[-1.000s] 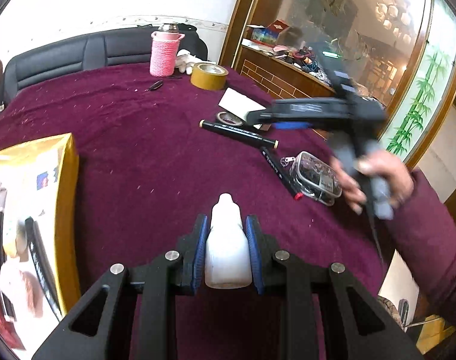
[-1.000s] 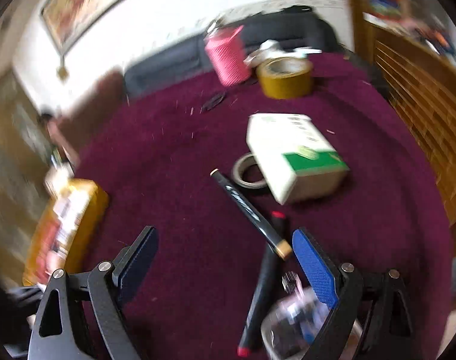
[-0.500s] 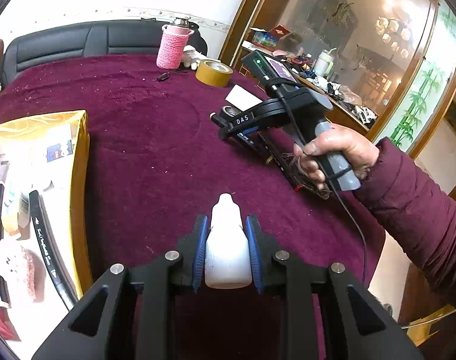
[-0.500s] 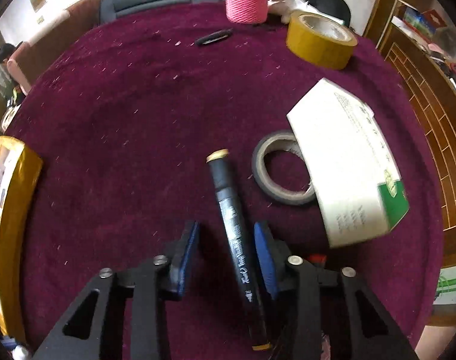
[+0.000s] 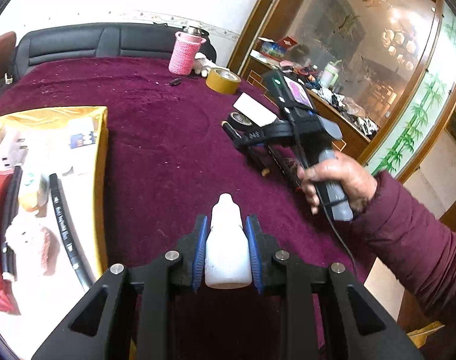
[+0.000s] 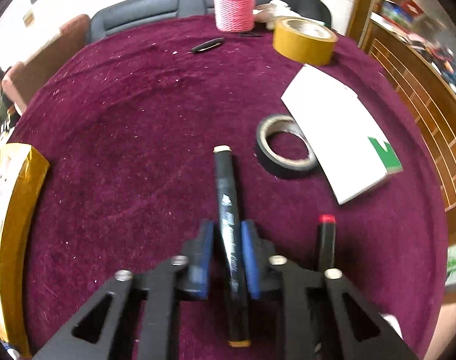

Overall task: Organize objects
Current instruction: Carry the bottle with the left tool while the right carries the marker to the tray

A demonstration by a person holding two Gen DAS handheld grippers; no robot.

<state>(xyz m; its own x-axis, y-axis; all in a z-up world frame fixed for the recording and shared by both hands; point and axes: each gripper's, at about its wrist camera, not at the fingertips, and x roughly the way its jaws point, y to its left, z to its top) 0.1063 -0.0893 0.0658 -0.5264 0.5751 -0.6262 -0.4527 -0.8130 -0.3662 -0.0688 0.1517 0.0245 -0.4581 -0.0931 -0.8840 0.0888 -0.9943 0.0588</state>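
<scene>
Left gripper [image 5: 227, 241] is clamping a small white plastic dropper bottle [image 5: 227, 252] above the maroon velvet-covered table [image 5: 168, 138], beside an open yellow cardboard box [image 5: 103, 162]. Right gripper [image 6: 226, 255] is pinching a black gold-capped marker [image 6: 228, 210] between blue fingers [image 6: 250, 258]; a black tape ring [image 6: 283, 147] is lying near. A dark sofa [image 5: 93, 42] is backing the table.

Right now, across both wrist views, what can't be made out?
- Lettering on the black marker in the right gripper: motion-blurred, right wrist view.
- Red-capped marker: lower end hidden behind the gripper frame, right wrist view.
- Gold box contents: overexposed and cut by the left edge, left wrist view.
- Any label on the white bottle in the left gripper: washed out.
</scene>
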